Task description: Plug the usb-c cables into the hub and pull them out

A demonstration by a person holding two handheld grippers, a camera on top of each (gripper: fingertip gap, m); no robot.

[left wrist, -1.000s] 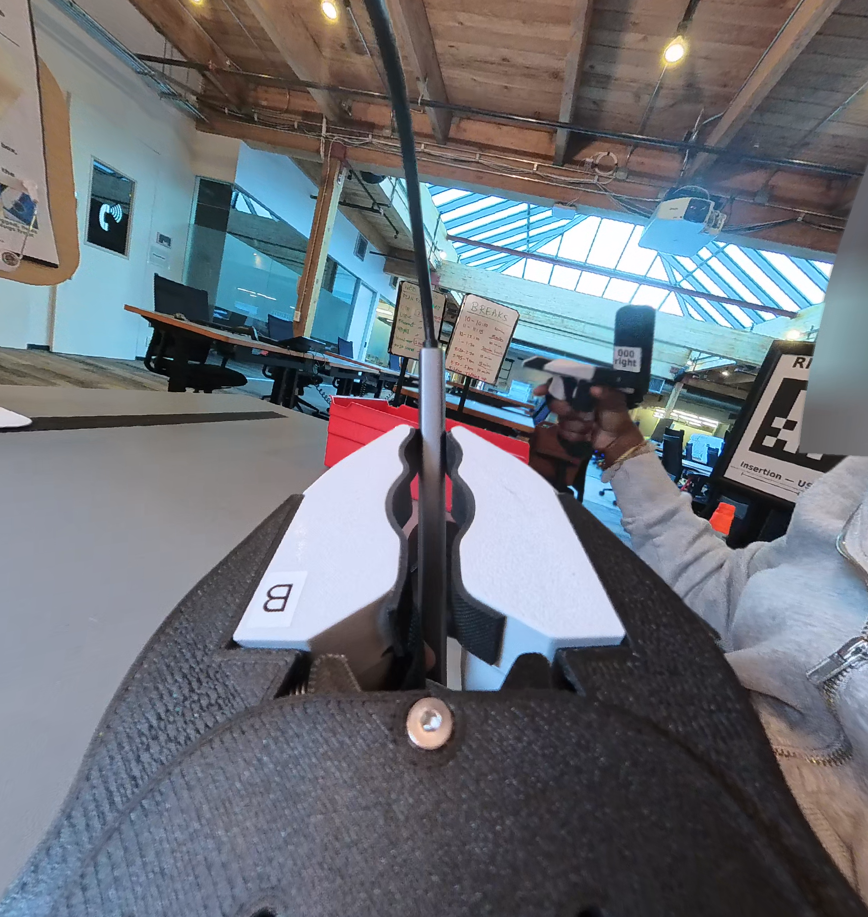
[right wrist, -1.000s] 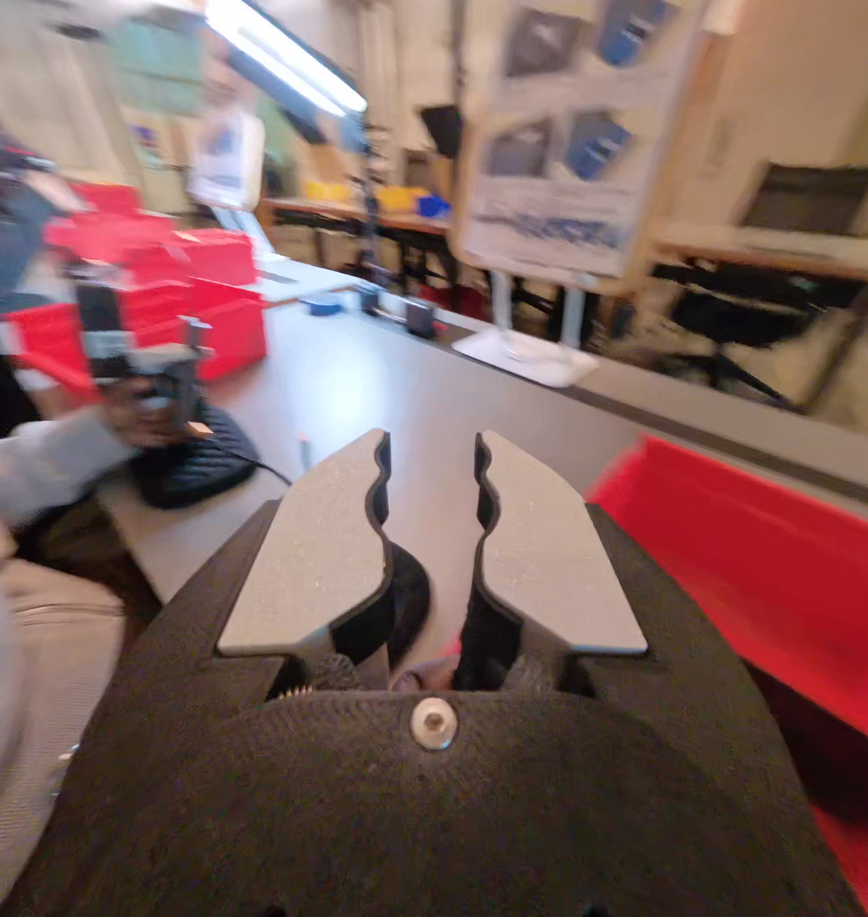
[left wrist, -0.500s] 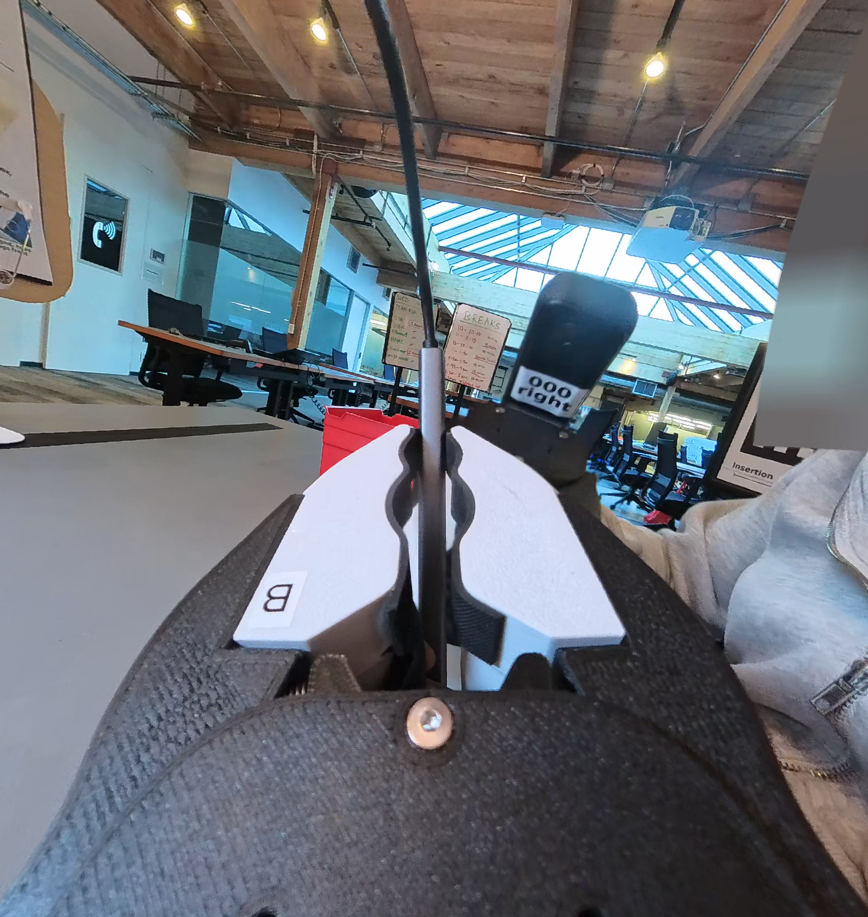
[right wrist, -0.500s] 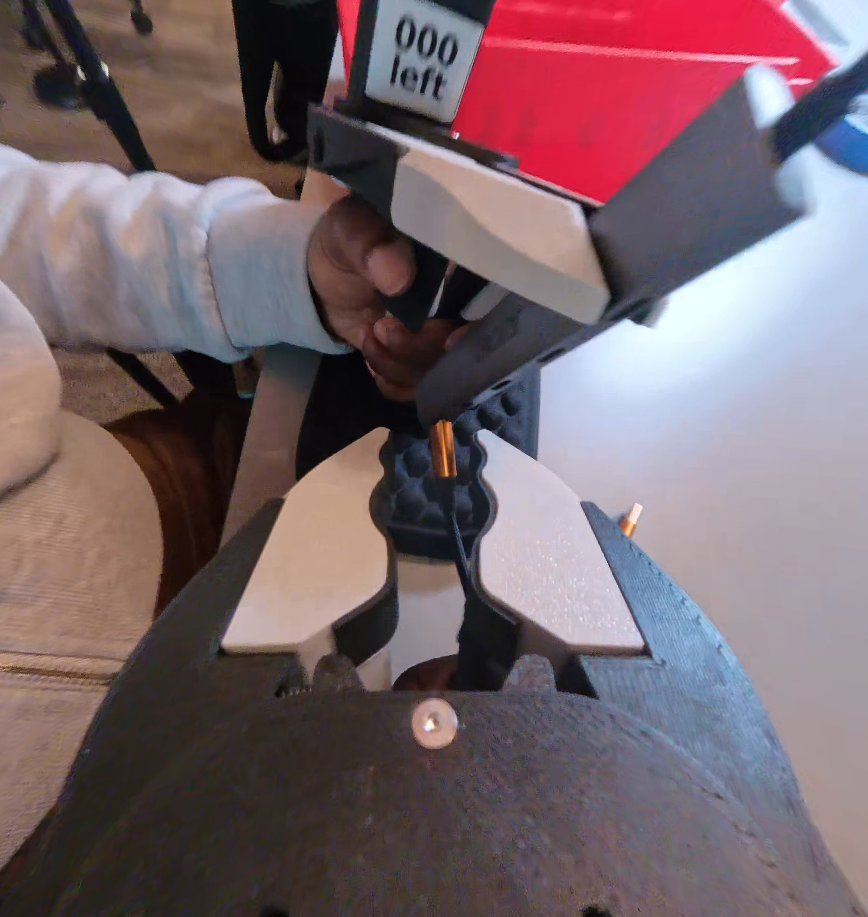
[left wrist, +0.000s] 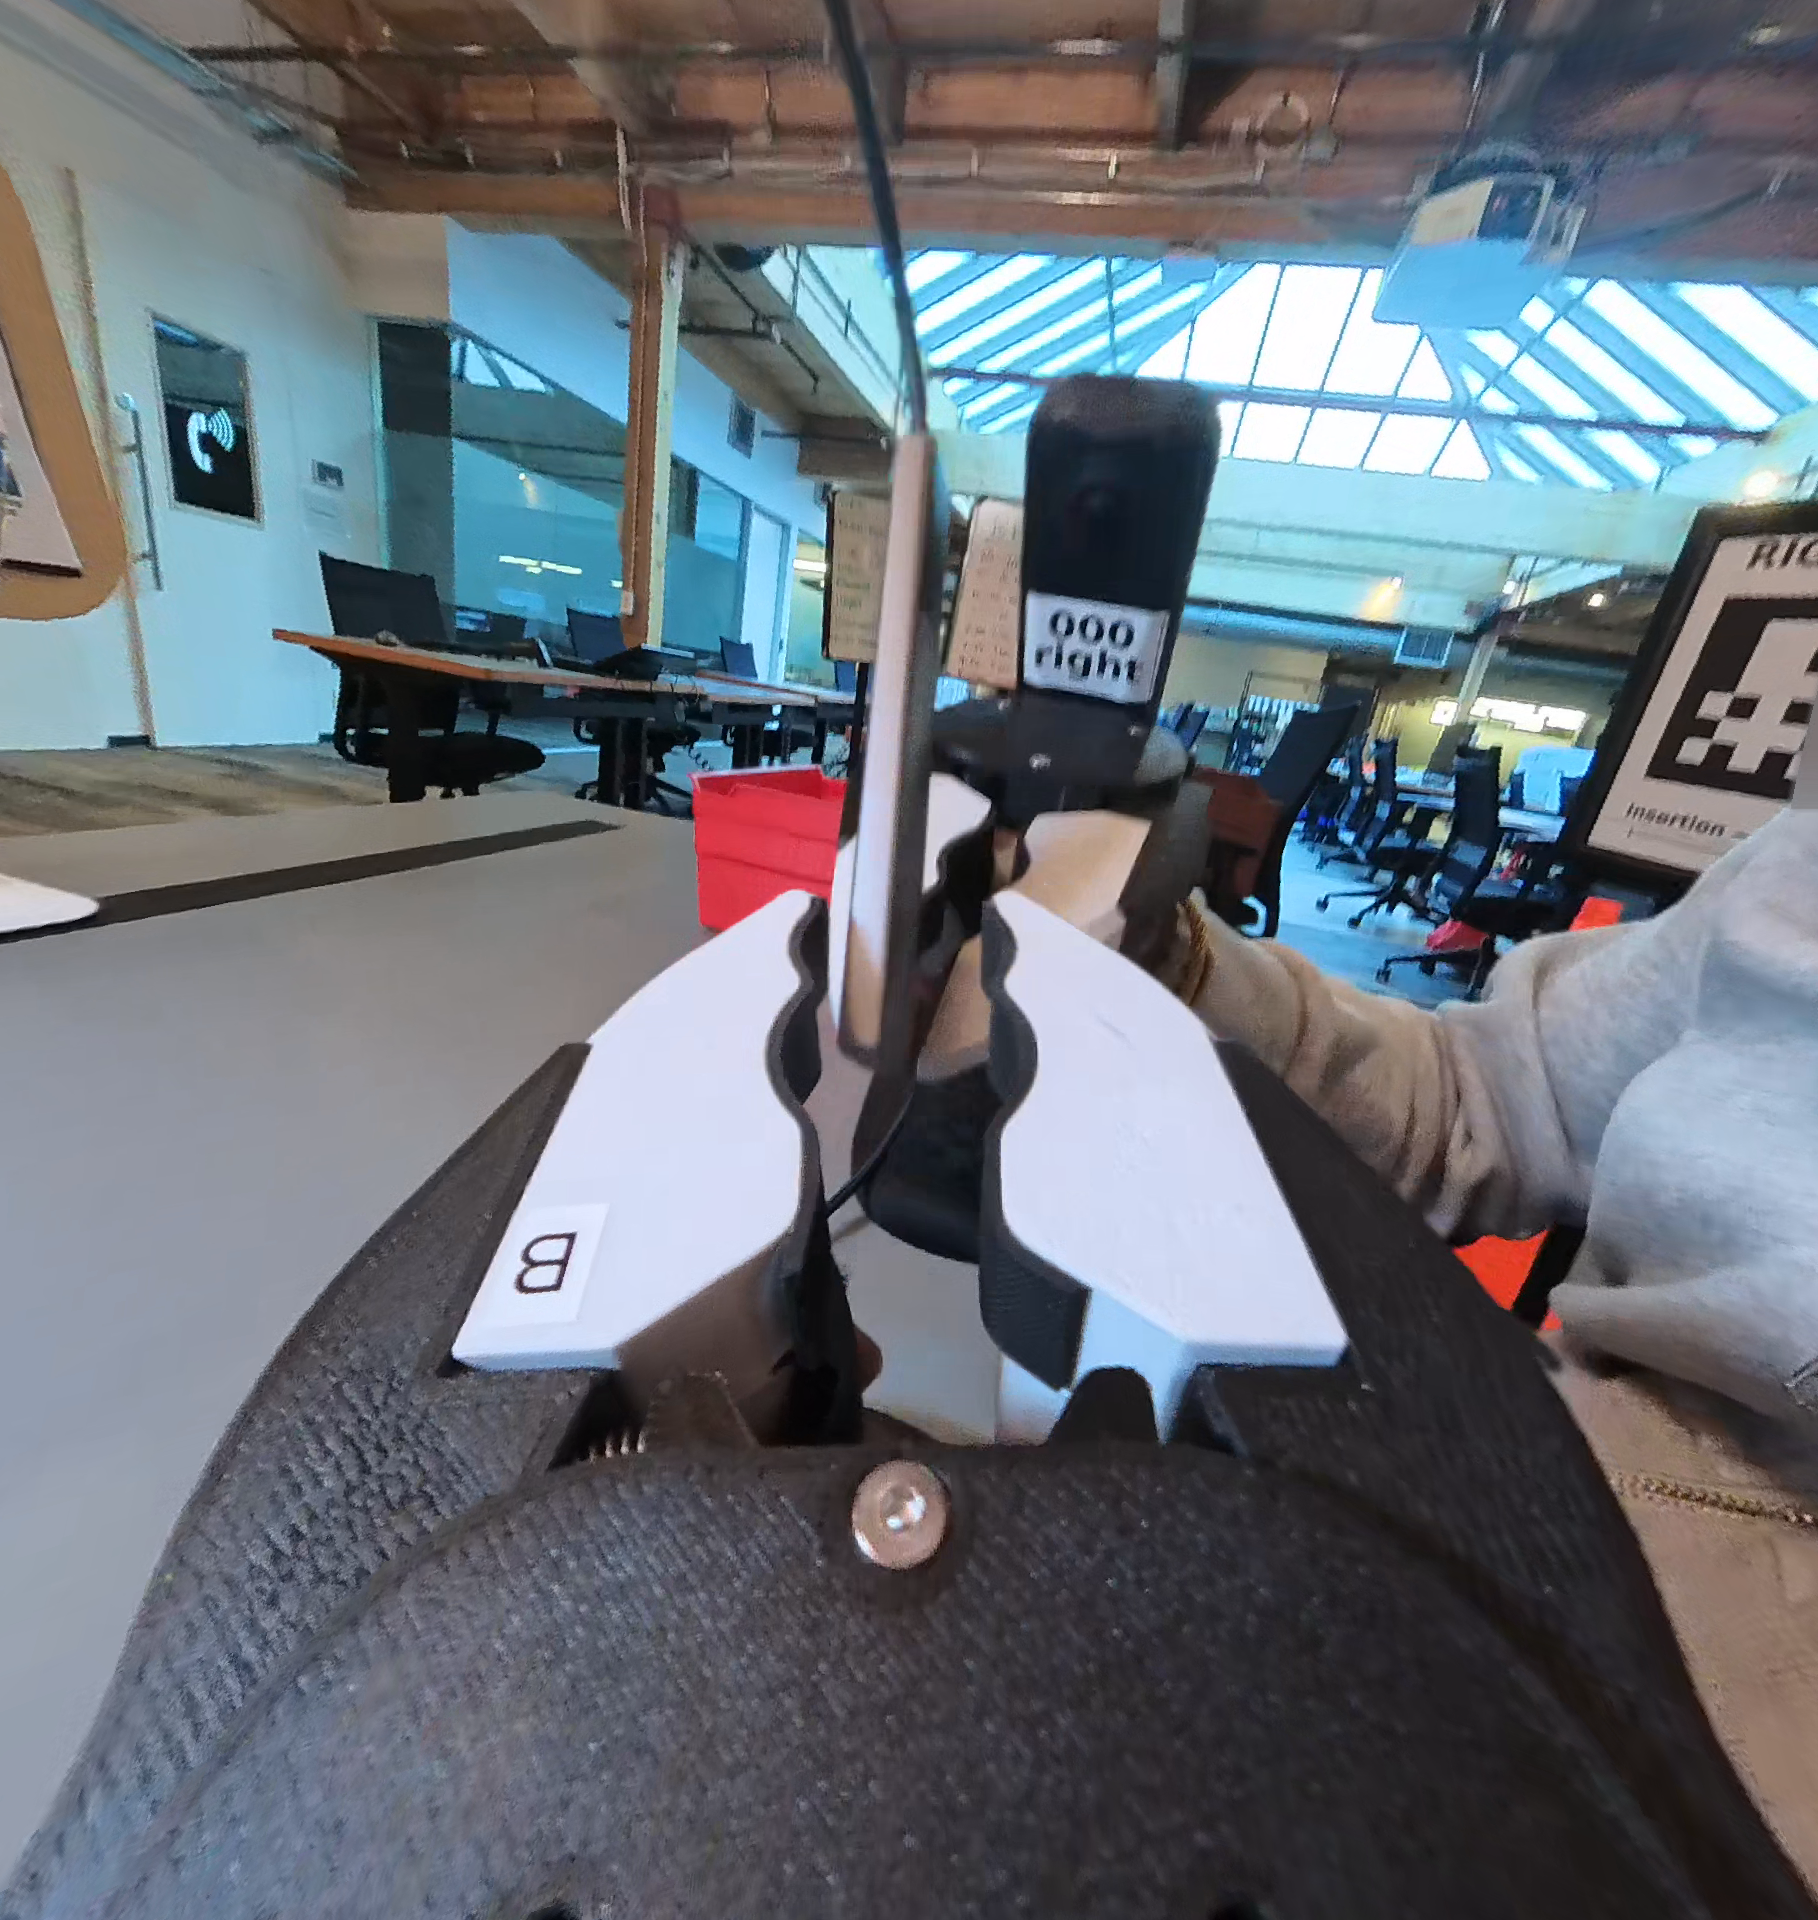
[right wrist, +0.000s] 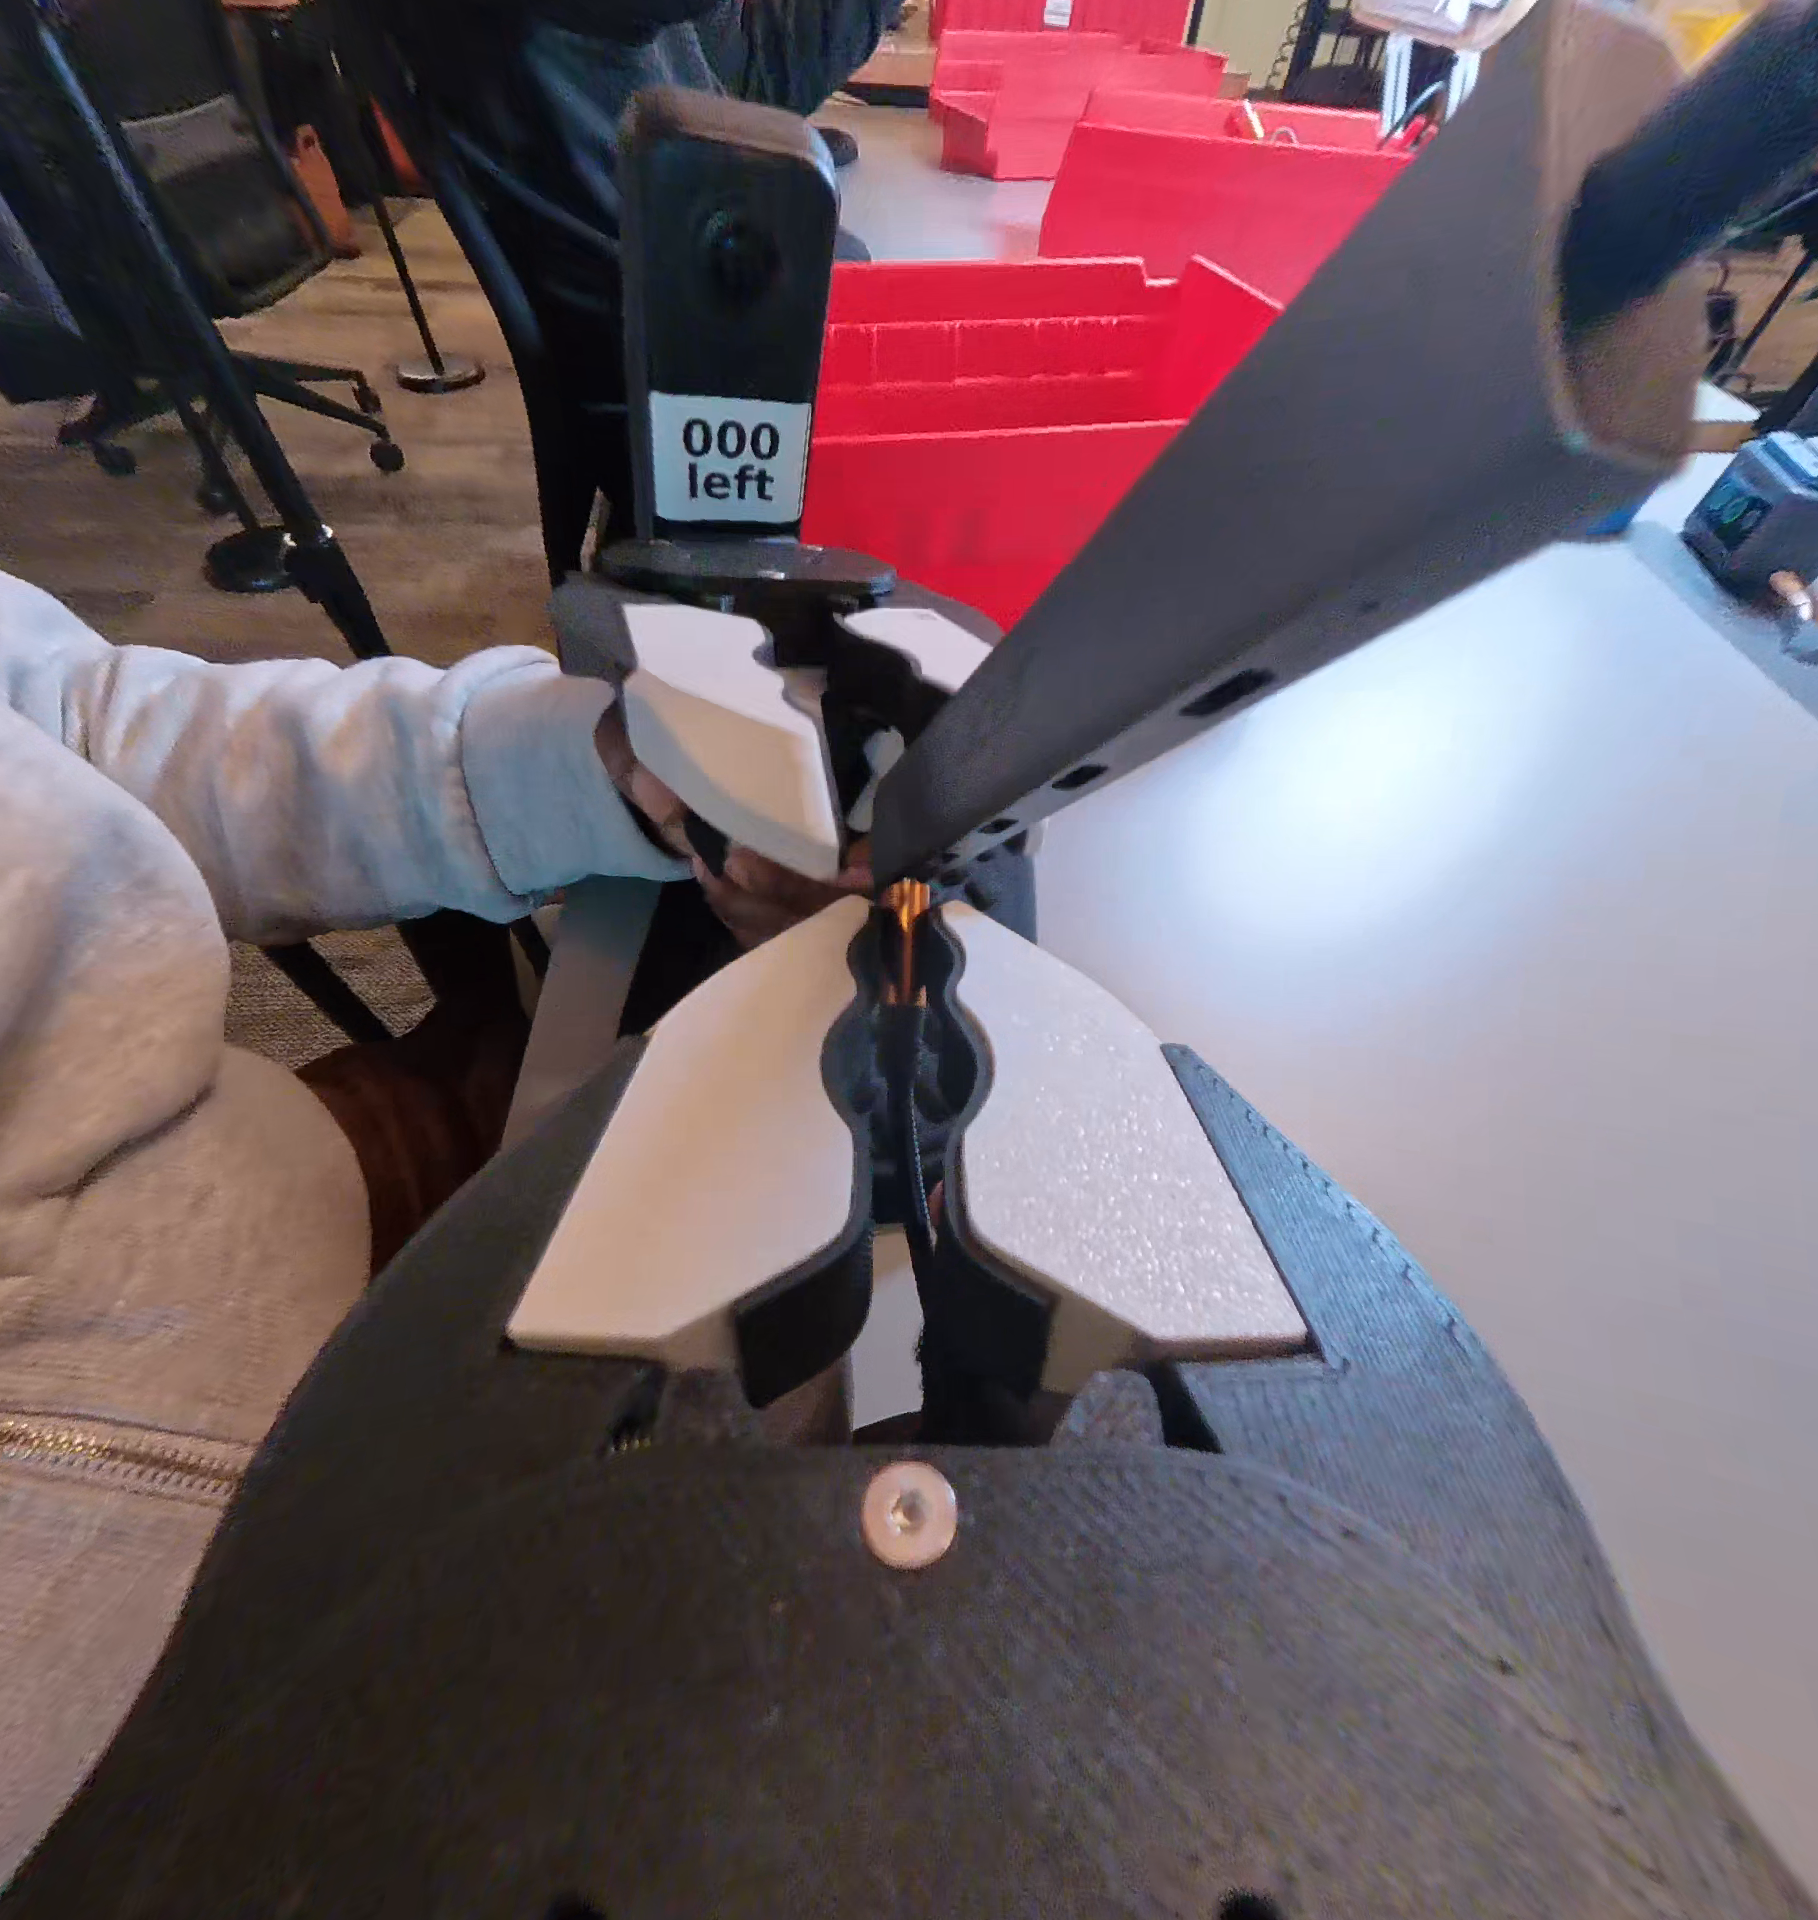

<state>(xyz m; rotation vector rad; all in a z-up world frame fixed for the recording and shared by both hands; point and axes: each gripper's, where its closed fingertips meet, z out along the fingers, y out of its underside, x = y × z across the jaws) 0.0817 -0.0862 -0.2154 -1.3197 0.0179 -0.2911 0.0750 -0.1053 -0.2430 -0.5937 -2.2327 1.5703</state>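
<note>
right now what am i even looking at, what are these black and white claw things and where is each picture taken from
No robot here: a person holds a tool in each hand, each ending in two white-faced tongs with a camera looking along them. One picture comes from the left tongs, the other from the right tongs; each also shows the other tool. Between them is a grey USB hub, raised above the grey table. The left tongs stand apart with the hub between them. The right tongs are shut on an orange USB-C plug at the hub's edge. Red bins stand behind.
</note>
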